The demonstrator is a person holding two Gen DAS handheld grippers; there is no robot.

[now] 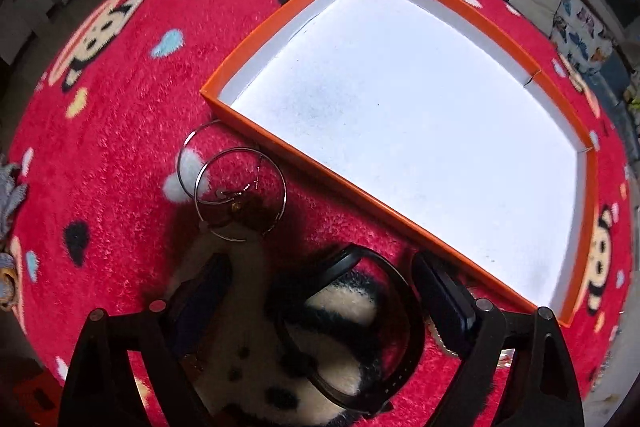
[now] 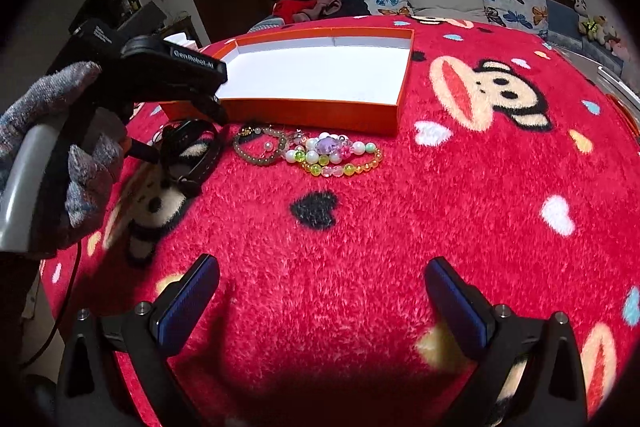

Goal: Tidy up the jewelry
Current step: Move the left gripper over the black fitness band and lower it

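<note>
With both tongs apart, the left tongs (image 1: 320, 307) straddle the black band (image 1: 360, 327); they should clamp its rim squarely before lifting toward the box (image 1: 248, 67).

A shaggy, matt red fleece cloth (image 2: 360, 227) is covering the surface, its pile looking rough and tufted. The orange tray (image 1: 256, 131) is showing smooth, faintly sheened cardboard walls and a matt white paper-like floor. Two hoop earrings (image 1: 240, 187) are gleaming as thin polished metal wire. The black wristband (image 1: 400, 291) is looking like smooth, slightly glossy plastic or rubber. The bead bracelets (image 2: 336, 159) are shining: pearly white, translucent yellow-green and glassy purple beads, with a duller olive strand (image 2: 260, 147) beside them. The left tool (image 1: 320, 291) is showing matt black plastic with bare metal pins; the right tool (image 2: 320, 291) is carrying dark blue matt pads (image 2: 188, 303). A knitted grey glove (image 2: 44, 131) is looking coarse.
</note>
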